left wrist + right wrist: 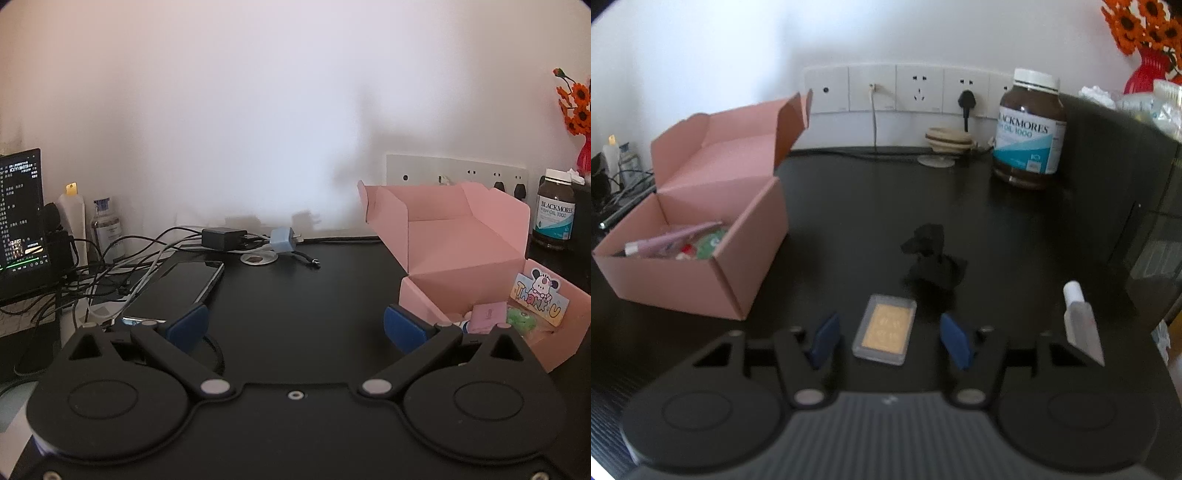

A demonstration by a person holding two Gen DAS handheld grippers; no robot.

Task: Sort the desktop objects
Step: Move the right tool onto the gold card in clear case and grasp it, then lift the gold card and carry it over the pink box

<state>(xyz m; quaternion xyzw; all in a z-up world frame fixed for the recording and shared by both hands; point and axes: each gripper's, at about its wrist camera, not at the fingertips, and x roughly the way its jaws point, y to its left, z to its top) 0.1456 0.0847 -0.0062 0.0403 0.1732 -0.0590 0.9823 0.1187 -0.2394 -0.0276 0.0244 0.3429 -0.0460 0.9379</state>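
In the right wrist view a small clear case with a gold card point(885, 329) lies flat on the black desk, between the blue pads of my right gripper point(891, 340). The pads stand apart from the case on both sides, so this gripper is open. A black figurine point(932, 258) stands just beyond it, and a white tube point(1080, 322) lies to the right. The open pink box point(698, 236) with several small items sits at the left. My left gripper point(294, 325) hangs open over bare desk, with the pink box point(480, 266) to its right.
A brown supplement bottle point(1028, 129) stands by the wall sockets point(908, 88), with a red vase of orange flowers point(1148, 48) at far right. In the left wrist view a phone point(177, 288), chargers and tangled cables point(110, 258) and a lit screen point(20, 210) crowd the left side.
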